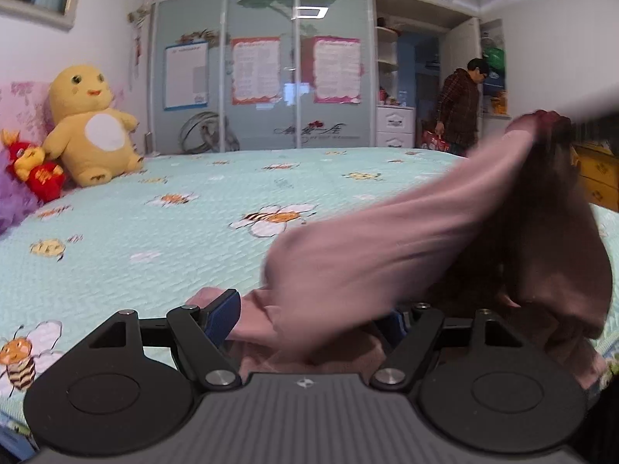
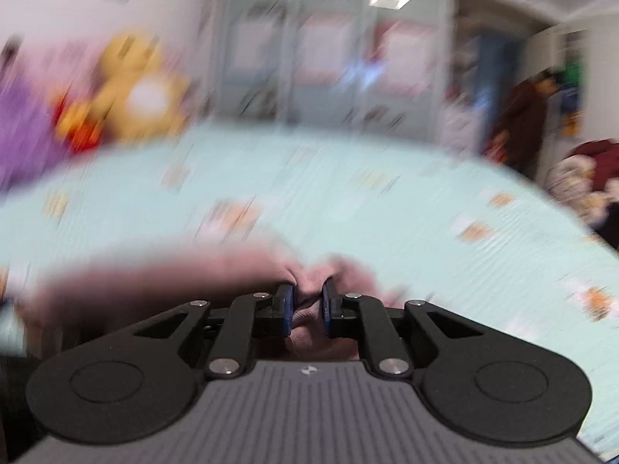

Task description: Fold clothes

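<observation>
Pink garment (image 2: 309,270) pinched, right gripper (image 2: 307,305) view only

So the bed (image 1: 162,232) has a mint-green quilted cover with cartoon bees and white flowers all over it. A big yellow plush duck (image 1: 93,123) sits at the far-left end. Tucked against the duck's left side is a smaller red-and-yellow plush (image 1: 35,166). The pink garment (image 1: 387,259) partly rests on the cover, near-right of the duck.
</observation>
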Demonstrator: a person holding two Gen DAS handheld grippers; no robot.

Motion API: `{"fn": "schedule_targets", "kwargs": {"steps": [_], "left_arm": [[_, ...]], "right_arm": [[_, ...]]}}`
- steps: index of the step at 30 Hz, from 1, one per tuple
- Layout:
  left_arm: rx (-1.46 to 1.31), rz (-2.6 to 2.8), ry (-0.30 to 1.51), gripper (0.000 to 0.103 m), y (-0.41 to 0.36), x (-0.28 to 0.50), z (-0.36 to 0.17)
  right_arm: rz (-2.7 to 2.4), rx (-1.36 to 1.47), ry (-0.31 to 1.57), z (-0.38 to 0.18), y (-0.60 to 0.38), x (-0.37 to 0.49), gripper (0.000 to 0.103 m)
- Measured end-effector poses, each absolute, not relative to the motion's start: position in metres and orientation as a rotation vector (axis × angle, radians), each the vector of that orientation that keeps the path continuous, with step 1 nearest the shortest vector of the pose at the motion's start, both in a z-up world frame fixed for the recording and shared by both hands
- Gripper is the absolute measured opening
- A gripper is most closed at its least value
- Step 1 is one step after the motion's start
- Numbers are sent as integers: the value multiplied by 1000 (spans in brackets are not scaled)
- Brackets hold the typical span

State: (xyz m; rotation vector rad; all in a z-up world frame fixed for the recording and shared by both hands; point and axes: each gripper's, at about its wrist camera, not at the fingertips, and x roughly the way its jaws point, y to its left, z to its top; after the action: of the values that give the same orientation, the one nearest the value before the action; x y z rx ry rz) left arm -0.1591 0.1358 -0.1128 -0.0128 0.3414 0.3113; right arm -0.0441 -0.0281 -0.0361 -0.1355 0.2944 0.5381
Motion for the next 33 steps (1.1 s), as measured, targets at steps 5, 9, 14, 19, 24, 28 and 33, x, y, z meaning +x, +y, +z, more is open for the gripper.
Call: {"fn": "schedule_targets", "kwargs": {"steps": [5, 9, 14, 19, 24, 28, 33], "left_arm": [[131, 218, 320, 90, 107, -161, -117], [240, 160, 355, 89, 89, -155, -126], [288, 142, 390, 89, 83, -149, -132], [279, 149, 400, 89, 87, -145, -132], [278, 148, 397, 89, 88, -142, -132], [272, 150, 394, 89, 87, -145, -132], [272, 151, 392, 89, 88, -144, -132]], "right_arm": [[464, -107, 292, -32, -60, -37, 14], [436, -117, 363, -49, -77, -35, 15], [416, -133, 454, -72, -95, -35, 30], [504, -219, 458, -98, -76, -67, 69], [596, -407, 377, -107, -44, -102, 73], [631, -553, 359, -120, -23, -120, 73], [619, -623, 313, -125, -12, -128, 73]]}}
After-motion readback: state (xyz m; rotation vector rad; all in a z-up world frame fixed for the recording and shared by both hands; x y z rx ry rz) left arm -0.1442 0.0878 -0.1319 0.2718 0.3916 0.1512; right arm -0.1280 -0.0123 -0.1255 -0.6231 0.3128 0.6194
